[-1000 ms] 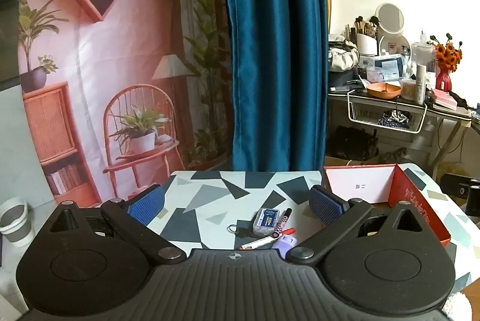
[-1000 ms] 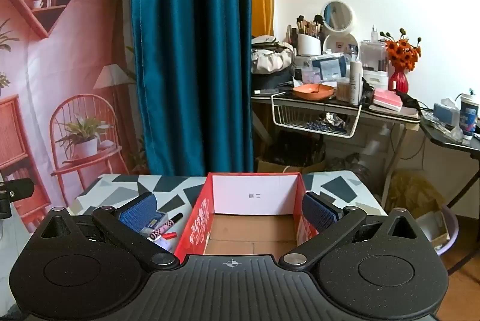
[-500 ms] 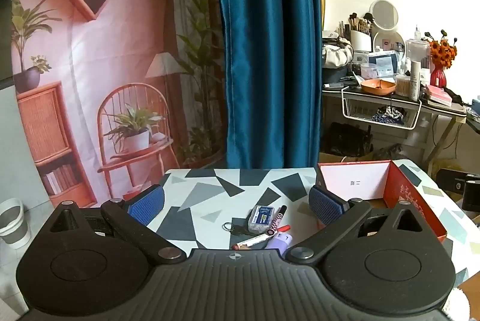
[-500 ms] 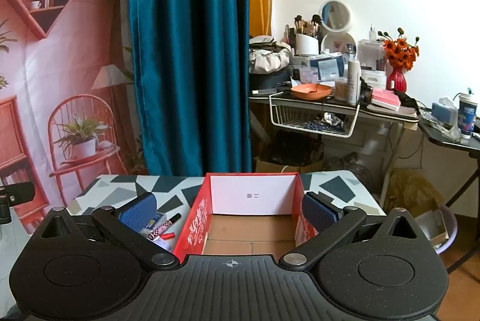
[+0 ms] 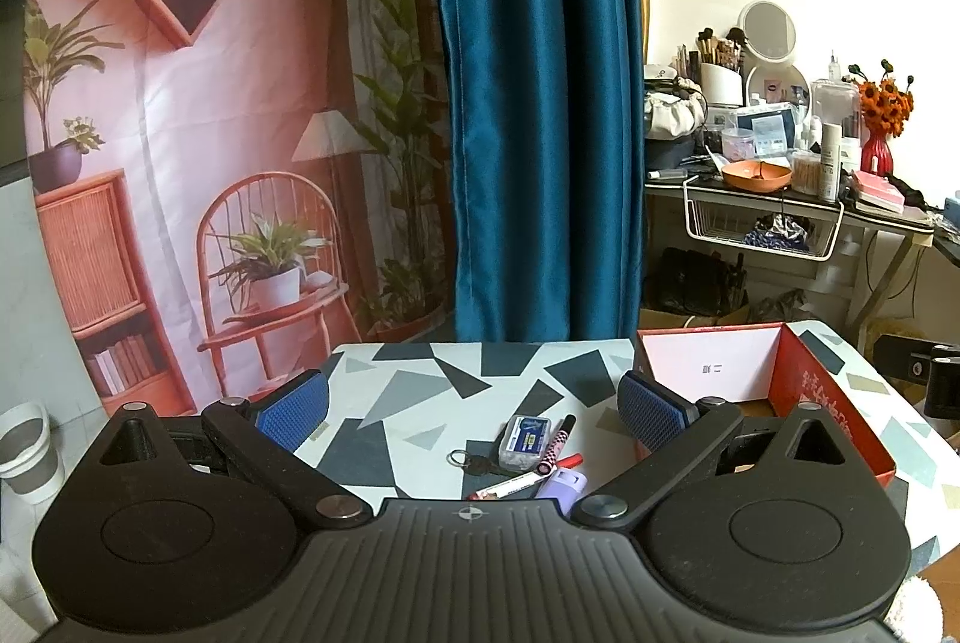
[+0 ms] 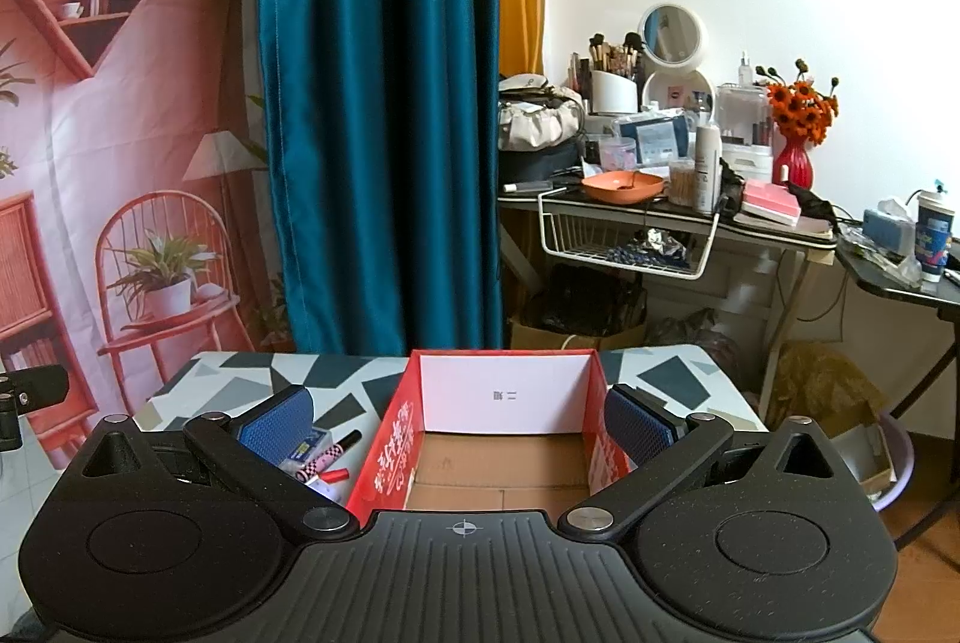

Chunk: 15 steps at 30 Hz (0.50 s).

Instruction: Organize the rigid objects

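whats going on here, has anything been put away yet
Not yet. A person holds two grippers, both with jaws open and holding nothing. The left gripper faces a small pile on the patterned table: a clear case, a checkered pen and a key. The right gripper faces the red box, whose visible floor is bare.

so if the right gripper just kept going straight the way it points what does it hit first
Probably the red box: the right gripper, jaws open, points into its open top, so it would likely meet the cardboard floor or the white back wall. Depth is unclear.
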Motion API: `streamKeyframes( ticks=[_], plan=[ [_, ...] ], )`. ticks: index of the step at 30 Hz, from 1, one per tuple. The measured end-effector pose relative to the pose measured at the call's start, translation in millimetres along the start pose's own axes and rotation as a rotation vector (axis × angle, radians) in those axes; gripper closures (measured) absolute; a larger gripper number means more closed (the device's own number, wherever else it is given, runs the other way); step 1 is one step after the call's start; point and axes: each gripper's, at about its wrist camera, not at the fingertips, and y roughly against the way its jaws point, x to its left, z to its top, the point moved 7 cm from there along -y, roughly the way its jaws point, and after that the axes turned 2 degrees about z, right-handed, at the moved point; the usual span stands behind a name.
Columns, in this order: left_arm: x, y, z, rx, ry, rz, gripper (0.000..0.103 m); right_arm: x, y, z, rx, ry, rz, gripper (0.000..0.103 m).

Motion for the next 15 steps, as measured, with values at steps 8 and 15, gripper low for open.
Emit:
streamKeyframes(
  ticks=[8, 15],
  plan=[
    [0.1, 0.3, -0.8, -0.002, -0.001, -0.005, 0.000, 0.4, -0.3, -0.4, 0.000, 0.001, 0.000, 0.000],
    [-0.3, 0.5, -0.9, 0.001, -0.004, -0.008, 0.000, -2.1, 1.6, 2.2, 0.002, 0.001, 0.001, 0.000]
  ],
)
